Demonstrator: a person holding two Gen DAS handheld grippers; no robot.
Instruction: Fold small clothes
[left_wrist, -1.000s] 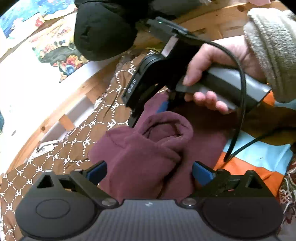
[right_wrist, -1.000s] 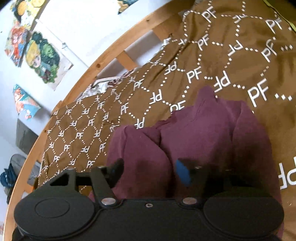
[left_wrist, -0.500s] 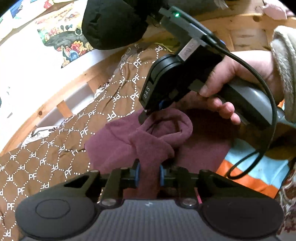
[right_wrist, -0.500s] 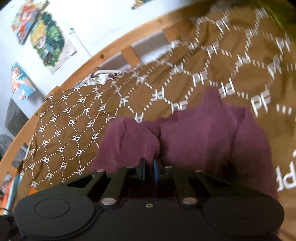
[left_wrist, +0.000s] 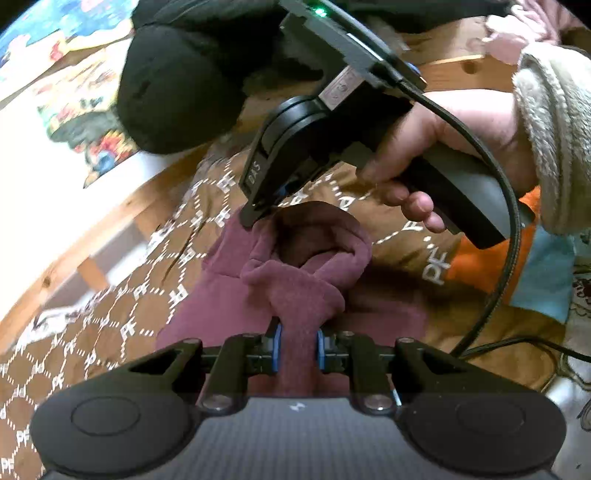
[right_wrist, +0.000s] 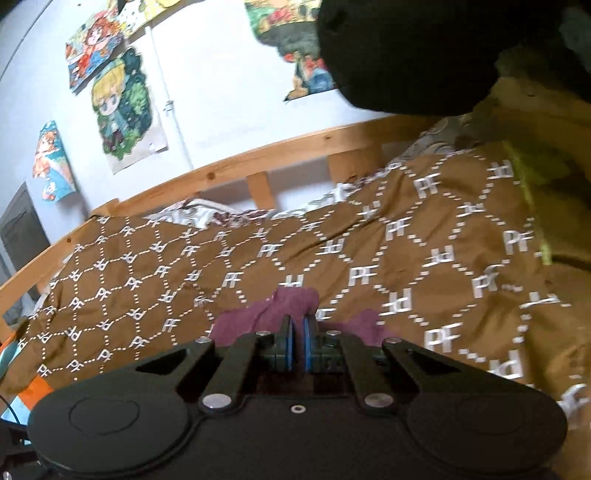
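Note:
A small maroon fleece garment (left_wrist: 295, 280) lies on a brown blanket printed with white letters. My left gripper (left_wrist: 298, 345) is shut on a bunched fold of its near edge, blue pads pressing both sides. In the left wrist view my right gripper (left_wrist: 258, 212), held in a hand with a cream fleece cuff, pinches the garment's far edge and lifts it, so the cloth hangs looped between the two. In the right wrist view my right gripper (right_wrist: 297, 345) is shut, with a thin edge of the maroon garment (right_wrist: 295, 301) sticking out past its pads.
The brown blanket (right_wrist: 369, 258) covers a bed with a wooden rail (right_wrist: 258, 162) along a white wall with colourful posters (right_wrist: 122, 107). A black cushion-like lump (left_wrist: 177, 85) sits at the bed's far end. An orange and light-blue cloth (left_wrist: 517, 266) lies at the right; a black cable (left_wrist: 509, 206) loops from the right gripper.
Both grippers went from open around the maroon garment to shut on it. Both have since risen, lifting its edges off the blanket; the right wrist view tilted up toward the wall.

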